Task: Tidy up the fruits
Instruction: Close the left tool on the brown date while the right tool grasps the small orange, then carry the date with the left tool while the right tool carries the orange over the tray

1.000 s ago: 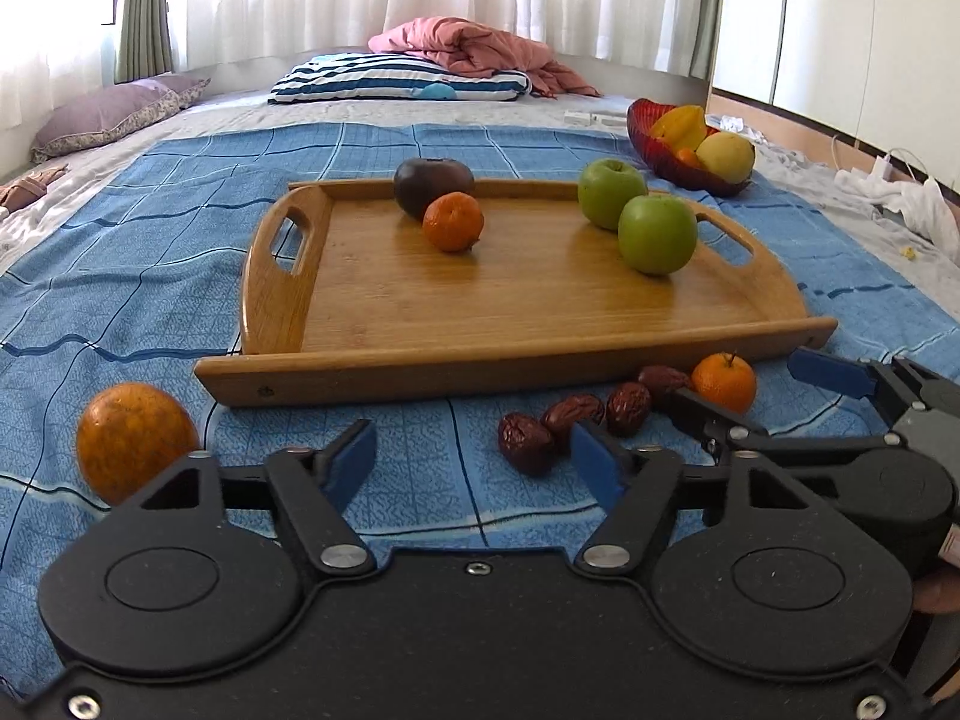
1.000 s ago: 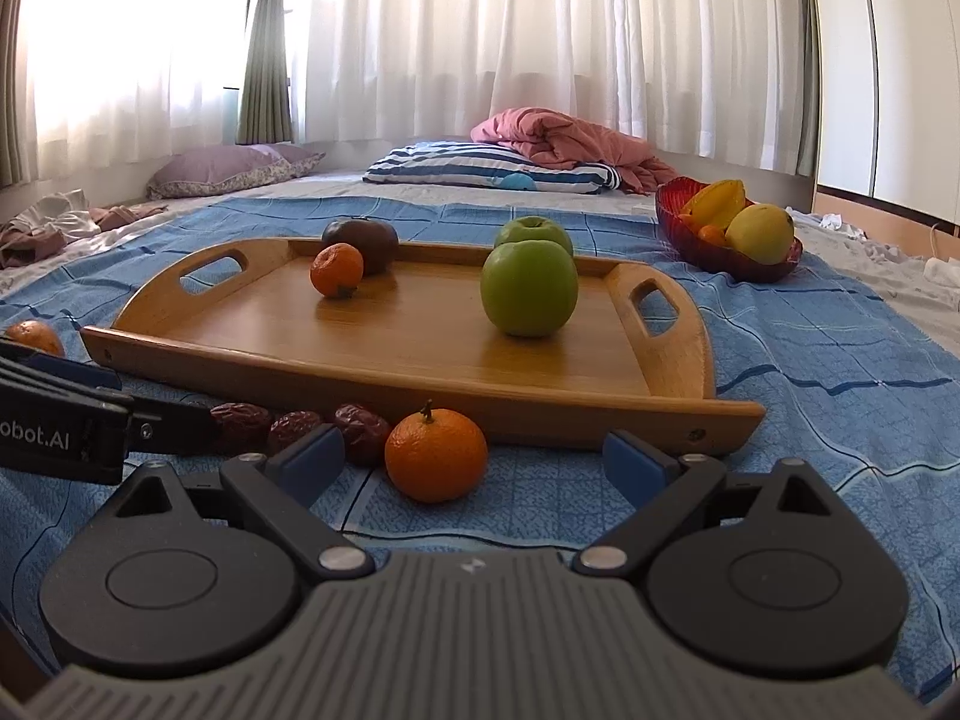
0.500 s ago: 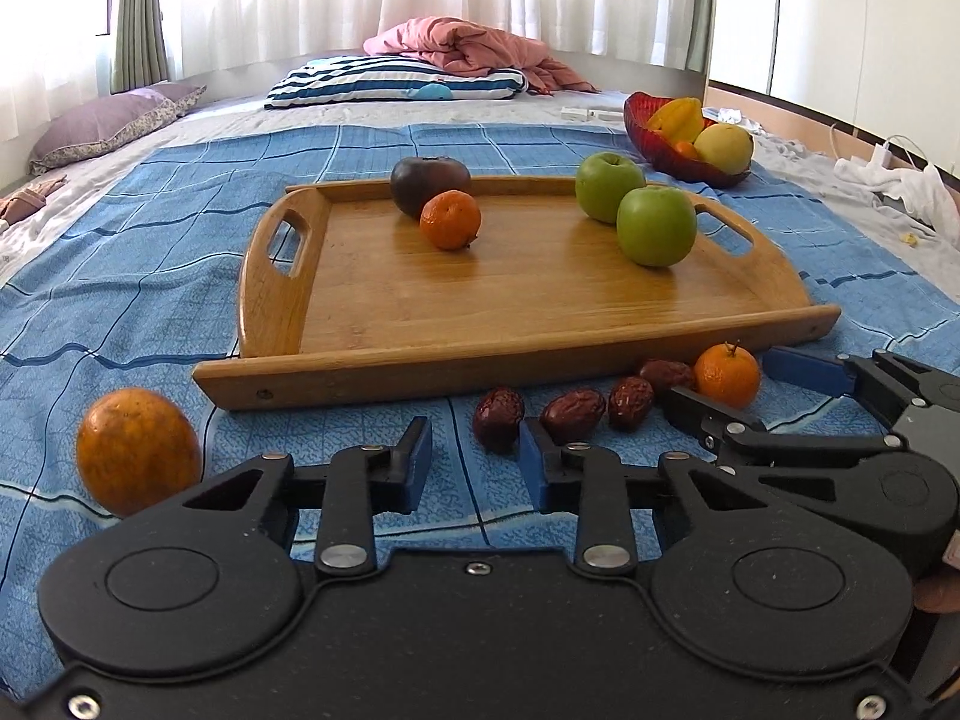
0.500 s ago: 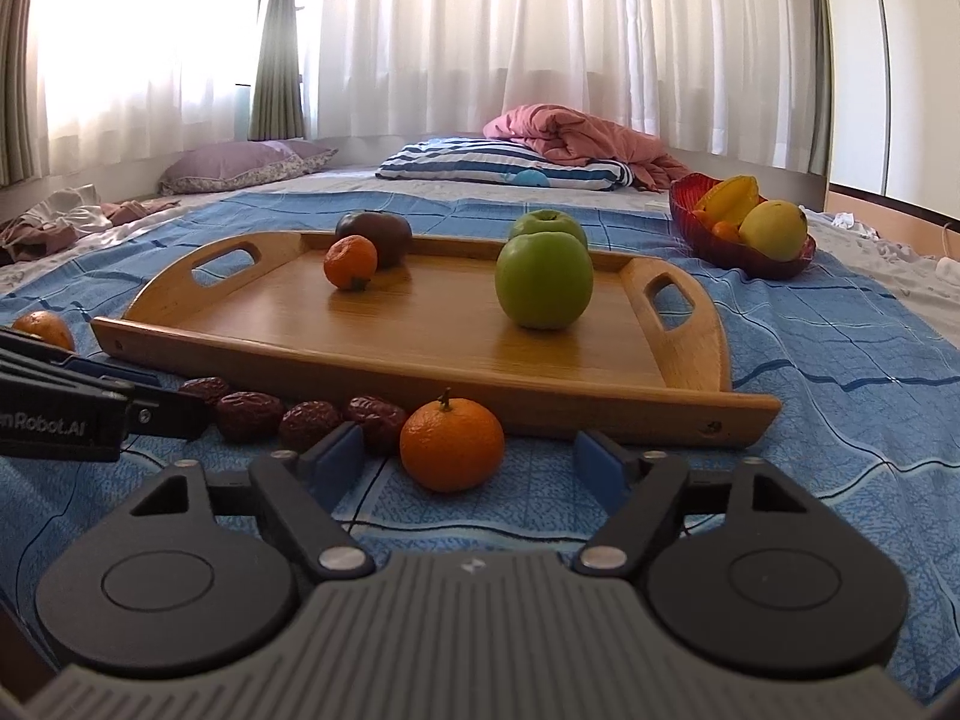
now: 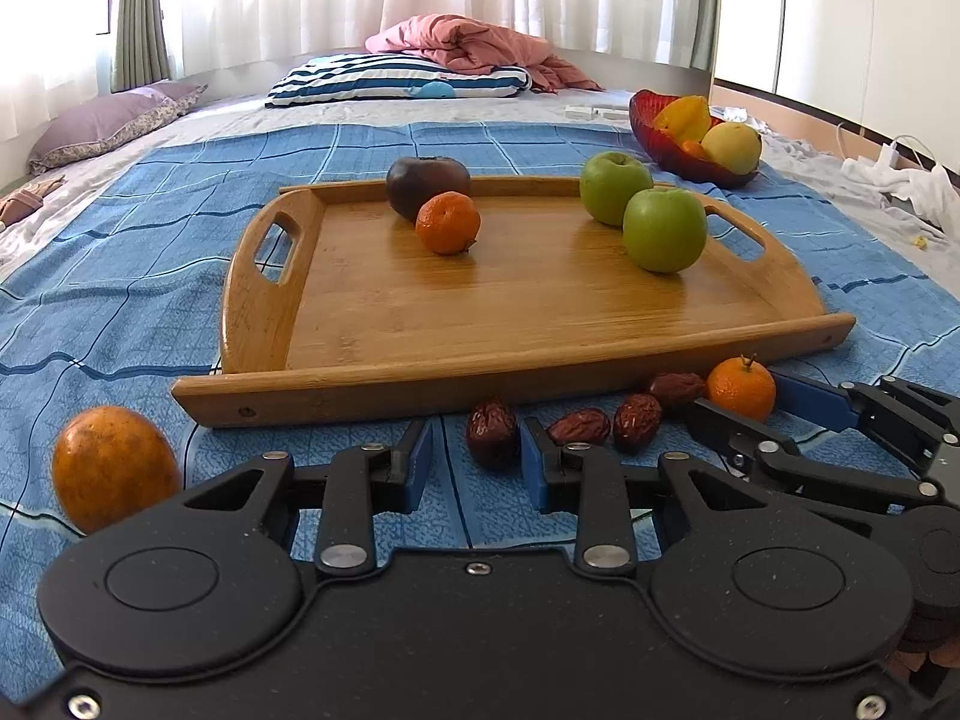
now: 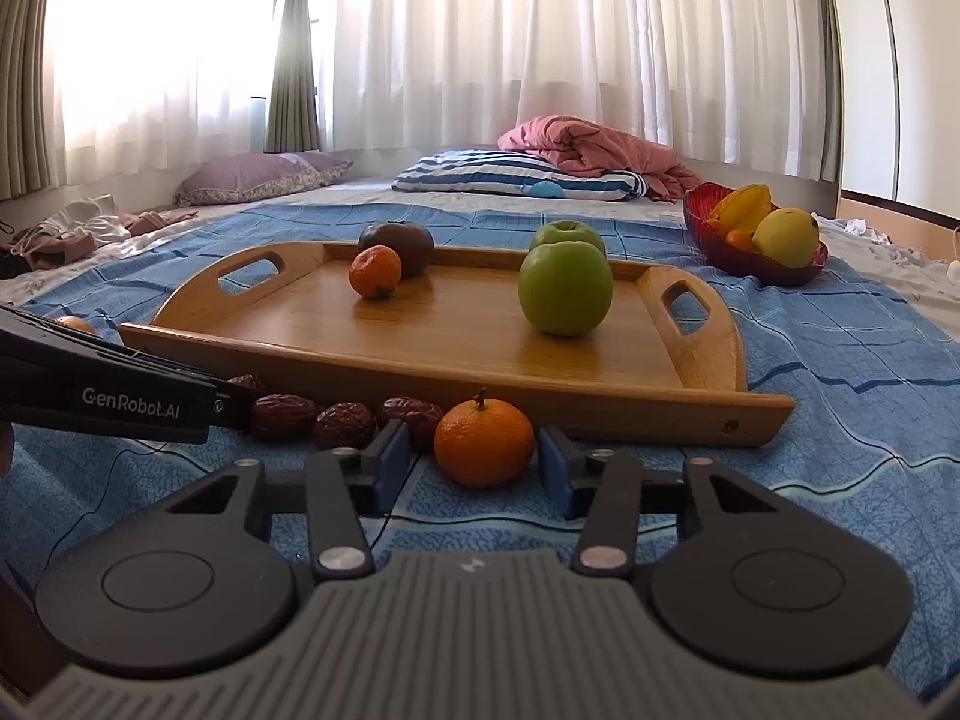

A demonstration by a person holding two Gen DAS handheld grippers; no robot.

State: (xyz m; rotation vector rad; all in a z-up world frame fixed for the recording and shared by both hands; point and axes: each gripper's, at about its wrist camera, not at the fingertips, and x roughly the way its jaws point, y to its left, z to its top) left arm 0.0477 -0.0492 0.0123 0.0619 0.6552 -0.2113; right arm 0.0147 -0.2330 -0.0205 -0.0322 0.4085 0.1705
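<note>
A wooden tray [image 5: 372,384] [image 6: 600,402] lies on the blue blanket and holds two green apples [image 5: 663,229] [image 6: 565,288], a small mandarin [image 5: 447,222] and a dark fruit [image 5: 426,181]. In front of it lie several red dates and a mandarin [image 5: 740,388] [image 6: 483,441]. My left gripper [image 5: 477,462] is open, its pads either side of the leftmost date [image 5: 492,432] without clamping it. My right gripper [image 6: 474,468] [image 5: 774,408] is open around the loose mandarin, pads close to its sides with small gaps showing.
A large orange fruit [image 5: 111,468] lies on the blanket at the left. A red bowl [image 5: 690,165] [image 6: 756,258] with yellow fruit stands behind the tray's right end. Pillows [image 5: 396,75] and a pink quilt lie at the back.
Both grippers have moved forward and narrowed. The left one now straddles the leftmost date. The right one now straddles the loose mandarin.
</note>
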